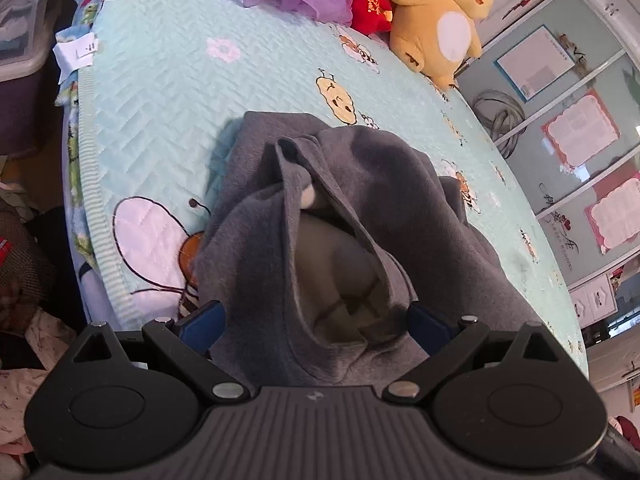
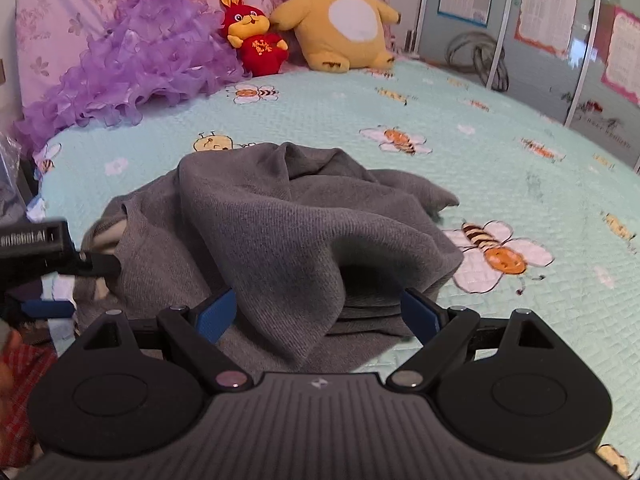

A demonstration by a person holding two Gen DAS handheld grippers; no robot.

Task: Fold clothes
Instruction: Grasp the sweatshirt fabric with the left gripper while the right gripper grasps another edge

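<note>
A grey knit garment (image 1: 360, 200) lies crumpled on the light blue bee-print bedspread (image 1: 160, 92). In the left wrist view its collar opening gapes toward me, showing a pale lining (image 1: 340, 264). My left gripper (image 1: 316, 324) is open, its blue pads either side of the collar edge. In the right wrist view the garment (image 2: 280, 232) is heaped in front of me. My right gripper (image 2: 320, 312) is open with a fold of cloth draped between its blue pads. The left gripper (image 2: 52, 252) shows at the left edge by the garment.
A yellow plush (image 2: 340, 16), a red plush (image 2: 256, 40) and a purple ruffled garment (image 2: 152, 52) sit at the bed's head. A mirrored wardrobe (image 2: 560, 40) stands to the right. Clothes (image 1: 24, 280) and a storage bin (image 1: 20, 40) lie left of the bed edge.
</note>
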